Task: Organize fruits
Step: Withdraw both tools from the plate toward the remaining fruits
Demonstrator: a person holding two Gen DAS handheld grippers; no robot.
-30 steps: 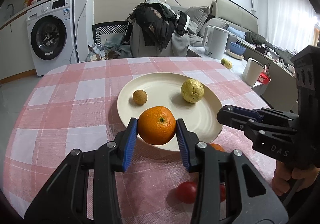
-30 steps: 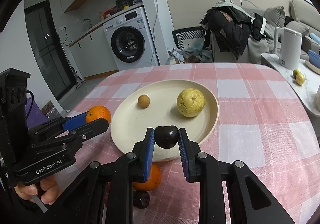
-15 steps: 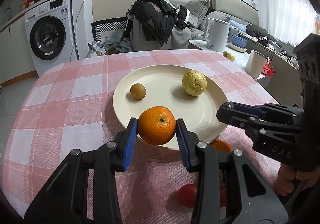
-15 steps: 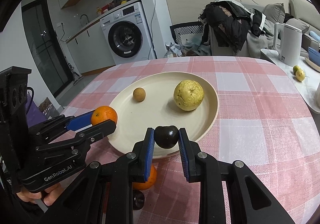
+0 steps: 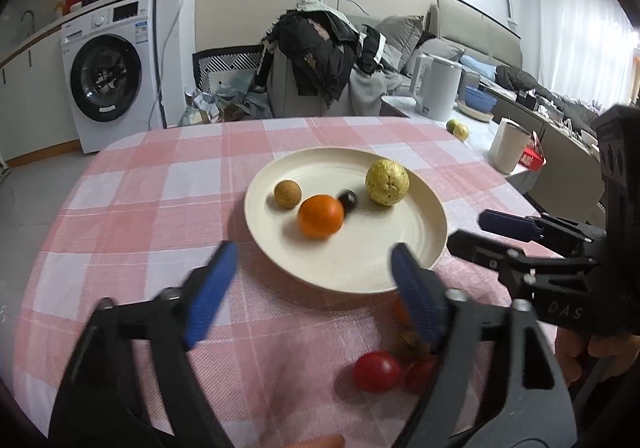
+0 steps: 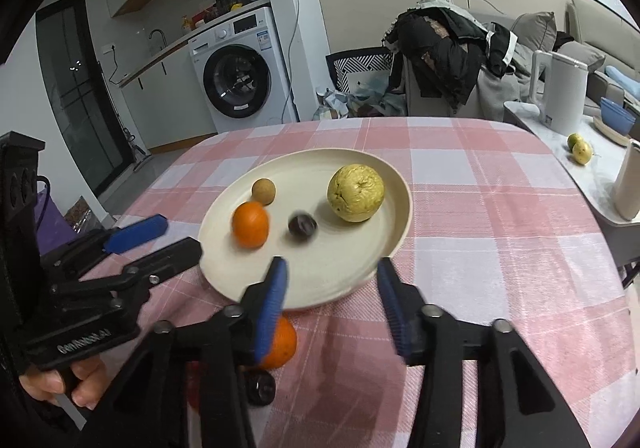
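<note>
A cream plate [image 5: 360, 264] [image 6: 320, 280] on the pink checked tablecloth holds an orange [image 5: 321, 217] [image 6: 250, 224], a dark plum [image 5: 348, 201] [image 6: 303, 225], a small brown round fruit [image 5: 287, 193] [image 6: 263, 191] and a yellow wrinkled fruit [image 5: 387, 182] [image 6: 355, 193]. My left gripper [image 5: 314, 288] hovers at the plate's near rim, its jaws opening with nothing between them. My right gripper [image 6: 332, 300] also stands at the near rim, jaws opening and bare. Each gripper shows in the other's view, the right gripper [image 5: 500, 232] and the left gripper [image 6: 160, 240].
On the cloth near me lie a red tomato [image 5: 377, 372], another orange [image 6: 282, 344] and a dark fruit [image 6: 260, 388]. A side counter at the right carries a white kettle [image 6: 560, 96], a cup [image 5: 510, 144] and two small fruits [image 6: 579, 148]. A washing machine [image 5: 108, 76] stands behind.
Both grippers have opened. The orange left the left jaws and the dark plum left the right jaws; both now lie on the plate, blurred as they roll.
</note>
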